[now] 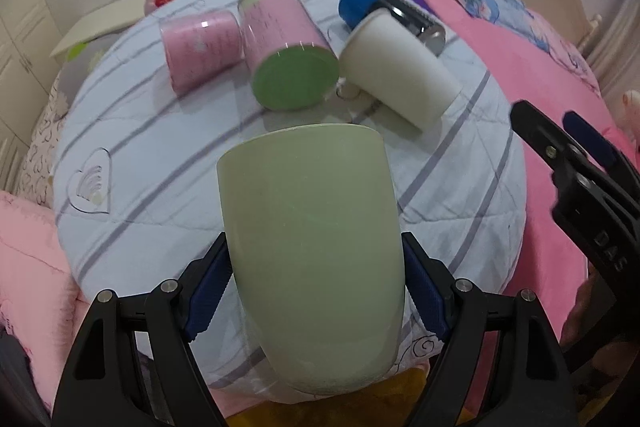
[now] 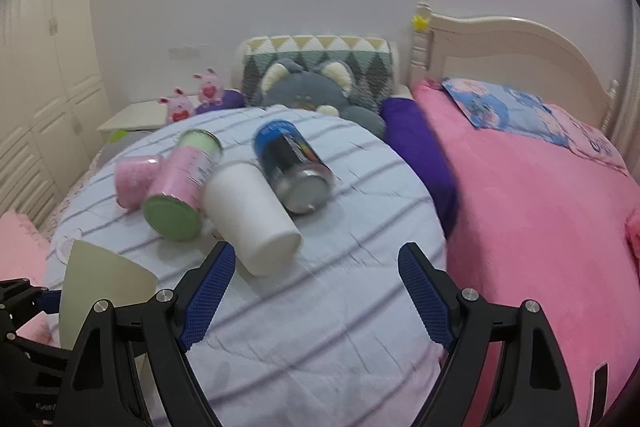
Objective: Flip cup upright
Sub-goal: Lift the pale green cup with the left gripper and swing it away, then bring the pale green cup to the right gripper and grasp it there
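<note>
My left gripper (image 1: 316, 287) is shut on a pale green cup (image 1: 316, 247), its blue pads pressed on both sides. The cup is held tilted above the round striped table (image 1: 160, 163), rim pointing away from the camera. The cup also shows at the lower left of the right wrist view (image 2: 104, 287). My right gripper (image 2: 316, 291) is open and empty above the table's near side; it also shows at the right edge of the left wrist view (image 1: 560, 147). A white cup (image 2: 252, 215) lies on its side just beyond its left finger.
On the table lie a pink-and-green canister (image 1: 288, 51), a small pink cup (image 1: 200, 47) and a blue-and-black can (image 2: 292, 163), all on their sides. A pink bed (image 2: 540, 227) is at the right, plush toys (image 2: 308, 91) behind, wardrobes (image 2: 40, 67) at the left.
</note>
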`<state>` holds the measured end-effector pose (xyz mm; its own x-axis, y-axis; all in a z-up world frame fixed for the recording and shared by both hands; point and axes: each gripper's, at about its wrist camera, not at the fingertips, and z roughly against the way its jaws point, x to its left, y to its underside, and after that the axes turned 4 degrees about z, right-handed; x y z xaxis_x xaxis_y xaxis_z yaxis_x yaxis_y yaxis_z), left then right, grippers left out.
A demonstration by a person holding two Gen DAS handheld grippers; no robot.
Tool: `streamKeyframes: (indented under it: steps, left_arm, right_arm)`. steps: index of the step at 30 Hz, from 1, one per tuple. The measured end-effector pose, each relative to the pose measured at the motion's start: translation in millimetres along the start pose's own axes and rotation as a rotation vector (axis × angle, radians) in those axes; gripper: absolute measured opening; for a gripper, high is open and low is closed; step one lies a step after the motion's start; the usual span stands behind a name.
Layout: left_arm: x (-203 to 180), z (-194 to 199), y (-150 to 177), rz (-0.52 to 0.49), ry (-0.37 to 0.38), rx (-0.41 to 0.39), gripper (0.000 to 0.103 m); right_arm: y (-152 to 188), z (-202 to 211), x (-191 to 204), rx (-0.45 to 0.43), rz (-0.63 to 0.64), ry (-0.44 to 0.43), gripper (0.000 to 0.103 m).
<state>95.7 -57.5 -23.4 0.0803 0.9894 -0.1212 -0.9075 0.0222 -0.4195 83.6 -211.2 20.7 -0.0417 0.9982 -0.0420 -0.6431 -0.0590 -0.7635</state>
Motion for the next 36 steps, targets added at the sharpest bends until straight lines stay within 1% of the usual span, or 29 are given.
streamKeyframes:
  steps: [2, 5, 6, 8, 16, 24, 28, 36]
  left_arm:
    - [-3, -5, 1, -0.013, -0.020, 0.005, 0.083]
    - [-11, -6, 0, -0.047, -0.047, -0.009, 0.084]
    - [-13, -6, 0, -0.056, -0.051, -0.013, 0.086]
    - [-16, -3, 0, -0.069, -0.050, -0.022, 0.089]
    - [-15, 8, -1, -0.070, -0.048, -0.058, 0.090]
    - [-9, 35, 1, -0.088, -0.041, -0.124, 0.090]
    - [3, 52, 5, -0.087, -0.050, -0.168, 0.091]
    - [51, 80, 7, -0.045, -0.094, -0.244, 0.091]
  right_arm:
    - [6, 0, -4, 0.011, -0.012, 0.005, 0.085]
    - [10, -2, -7, 0.022, -0.018, 0.007, 0.085]
    - [11, -2, -9, 0.025, -0.018, 0.008, 0.085]
    - [10, -3, -10, 0.029, -0.019, 0.006, 0.085]
    - [7, 3, -9, 0.010, -0.013, 0.007, 0.085]
    - [2, 22, 0, -0.021, -0.015, 0.004, 0.085]
    - [-2, 30, 13, -0.034, -0.009, -0.011, 0.085]
    - [-12, 39, 50, -0.042, 0.026, -0.029, 0.085]
